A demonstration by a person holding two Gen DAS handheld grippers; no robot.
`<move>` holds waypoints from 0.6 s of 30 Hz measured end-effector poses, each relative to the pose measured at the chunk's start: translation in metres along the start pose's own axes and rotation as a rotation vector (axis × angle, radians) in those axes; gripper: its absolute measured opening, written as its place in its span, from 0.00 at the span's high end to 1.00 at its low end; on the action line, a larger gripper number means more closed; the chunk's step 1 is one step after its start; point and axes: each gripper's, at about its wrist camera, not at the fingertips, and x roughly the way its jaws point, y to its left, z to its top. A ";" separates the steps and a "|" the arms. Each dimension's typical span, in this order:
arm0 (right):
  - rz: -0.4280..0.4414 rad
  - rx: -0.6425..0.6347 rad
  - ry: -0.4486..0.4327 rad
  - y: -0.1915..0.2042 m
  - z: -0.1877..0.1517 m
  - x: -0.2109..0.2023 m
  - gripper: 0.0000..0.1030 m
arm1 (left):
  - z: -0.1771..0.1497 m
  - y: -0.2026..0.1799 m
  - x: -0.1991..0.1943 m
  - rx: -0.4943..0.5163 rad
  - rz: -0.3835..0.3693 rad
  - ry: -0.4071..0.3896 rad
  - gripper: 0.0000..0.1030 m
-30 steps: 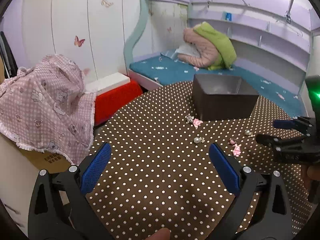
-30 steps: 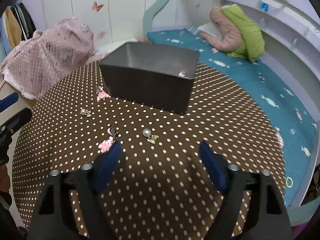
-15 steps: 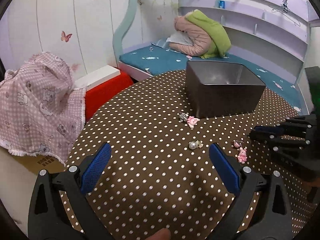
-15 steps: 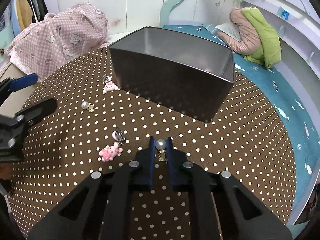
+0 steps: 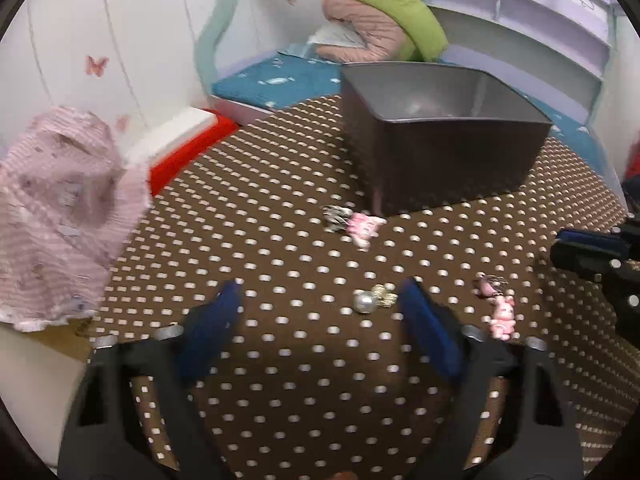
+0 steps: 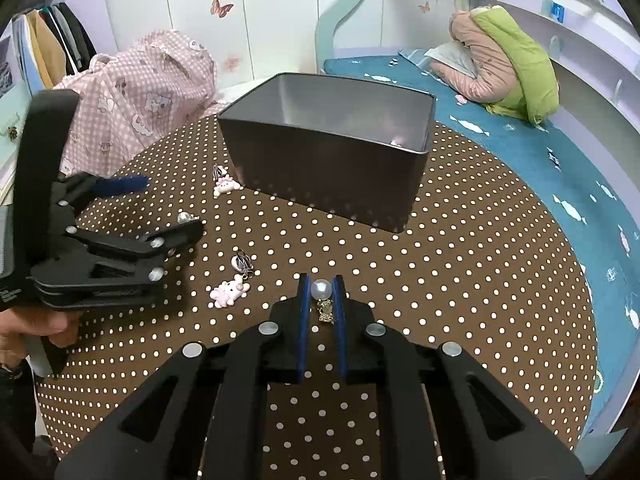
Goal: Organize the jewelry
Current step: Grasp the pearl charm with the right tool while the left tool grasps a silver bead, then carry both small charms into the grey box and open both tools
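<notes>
Now, left wrist view: your left gripper (image 5: 320, 320) is closing, nothing pinched; a pearl earring (image 5: 370, 300) lies between its fingers on the dotted cloth (image 5: 280, 240).
Right wrist view: your right gripper (image 6: 322, 300) clamps another pearl earring (image 6: 322, 292) near the tin box (image 6: 320, 168), ready for dropping in.

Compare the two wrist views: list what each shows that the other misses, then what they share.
Left wrist only: the red box beside the table.
Right wrist only: the pearl earring clamped in the right gripper, and hanging clothes.
Both: the grey metal tin, two pink bunny charms, and the loose pearl earring between the closing left gripper's jaws.
</notes>
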 end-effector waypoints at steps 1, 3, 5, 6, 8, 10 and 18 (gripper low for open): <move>0.002 0.001 -0.002 -0.001 0.000 -0.001 0.91 | 0.000 0.002 0.000 -0.011 -0.020 0.004 0.39; 0.003 0.003 -0.004 -0.002 0.000 -0.003 0.91 | -0.001 0.002 -0.001 -0.006 -0.033 -0.001 0.50; 0.005 0.003 -0.006 -0.003 0.000 -0.005 0.91 | -0.003 -0.001 -0.004 0.003 -0.054 -0.008 0.65; 0.006 0.003 -0.007 -0.003 -0.001 -0.005 0.91 | -0.004 -0.002 -0.005 0.009 -0.064 -0.011 0.77; 0.006 0.004 -0.011 -0.004 -0.002 -0.008 0.91 | -0.006 -0.004 -0.007 0.005 -0.089 -0.018 0.82; 0.009 0.005 -0.016 -0.004 -0.001 -0.011 0.91 | -0.008 -0.003 -0.010 -0.008 -0.117 -0.024 0.84; 0.010 0.001 -0.051 -0.003 0.008 -0.030 0.91 | -0.010 0.012 -0.038 -0.042 -0.152 -0.075 0.90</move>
